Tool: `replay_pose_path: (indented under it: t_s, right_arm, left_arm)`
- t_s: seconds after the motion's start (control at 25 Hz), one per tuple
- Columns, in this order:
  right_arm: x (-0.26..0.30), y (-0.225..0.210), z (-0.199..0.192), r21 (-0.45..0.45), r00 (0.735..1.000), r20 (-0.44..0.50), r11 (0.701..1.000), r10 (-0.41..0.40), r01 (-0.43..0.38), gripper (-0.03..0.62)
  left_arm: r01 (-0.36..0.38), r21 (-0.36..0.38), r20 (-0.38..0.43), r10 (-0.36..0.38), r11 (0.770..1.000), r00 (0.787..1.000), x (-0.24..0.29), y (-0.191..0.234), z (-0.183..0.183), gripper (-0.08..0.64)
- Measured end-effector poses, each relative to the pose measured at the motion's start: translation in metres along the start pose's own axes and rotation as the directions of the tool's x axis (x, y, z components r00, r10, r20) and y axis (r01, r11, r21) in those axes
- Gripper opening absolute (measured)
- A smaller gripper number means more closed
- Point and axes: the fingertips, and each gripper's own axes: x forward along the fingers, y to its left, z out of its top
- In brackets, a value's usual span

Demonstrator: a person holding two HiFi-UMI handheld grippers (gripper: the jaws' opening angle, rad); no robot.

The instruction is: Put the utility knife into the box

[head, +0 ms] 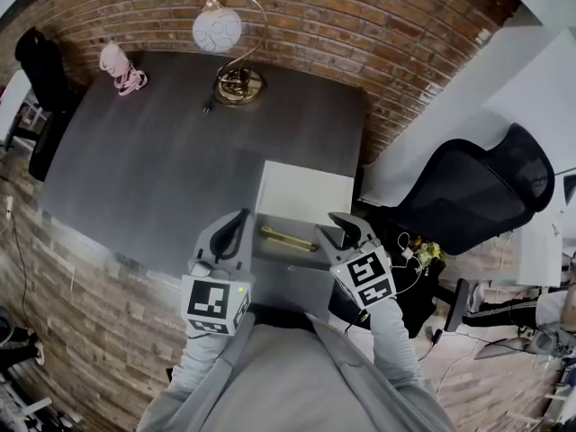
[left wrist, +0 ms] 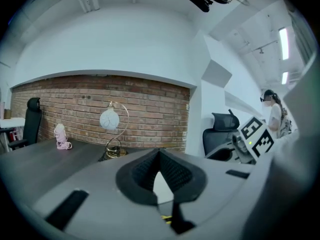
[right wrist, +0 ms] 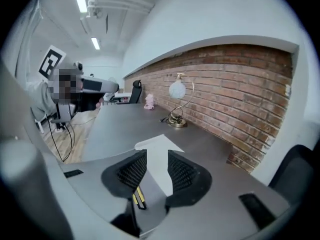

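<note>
Grey-sleeved arms reach out from the person's jacket (head: 288, 376) at the bottom of the head view, each holding a gripper over the near edge of the dark grey table (head: 153, 160). The left gripper (head: 236, 219) has its jaws drawn together, their ribbed pads meeting at the tips with nothing held between them, as its own view shows (left wrist: 160, 154). The right gripper (head: 342, 226) has its jaws apart with an empty gap (right wrist: 156, 159), and through that gap the white box (right wrist: 159, 151) shows. The utility knife (head: 288, 238), yellow and black, lies crosswise between the two grippers, untouched by either, on a paler grey panel (head: 292, 277) just at the near edge of the white box (head: 304, 192); whether that panel belongs to the box is unclear. Part of the knife shows below the right jaws (right wrist: 138, 197), and a yellow sliver below the left jaws (left wrist: 165, 216). Further back on the table a lamp (head: 219, 30) with a globe shade stands on a brass base, and a small pink object (head: 117, 66) sits near the brick wall (head: 360, 25). A black office chair (head: 468, 192) stands beside the table on the right.
</note>
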Motion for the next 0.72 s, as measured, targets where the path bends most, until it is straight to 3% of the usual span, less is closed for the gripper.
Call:
replay_pose_path:
  t_s: [0.32, 0.72]
  right_arm:
    - [-0.051, -0.02, 0.041, 0.111, 0.974, 0.189, 0.989, -0.122, 0.102, 0.138]
    - [-0.101, -0.036, 0.069, 0.228, 0.899, 0.358, 0.957, -0.252, 0.177, 0.074]
  left_arm:
    - [0.033, 0.022, 0.034, -0.033, 0.999, 0.999, 0.002, -0.011, 0.017, 0.02]
    - [0.098, 0.031, 0.051, -0.1, 0.995, 0.994, 0.01, -0.03, 0.028, 0.02]
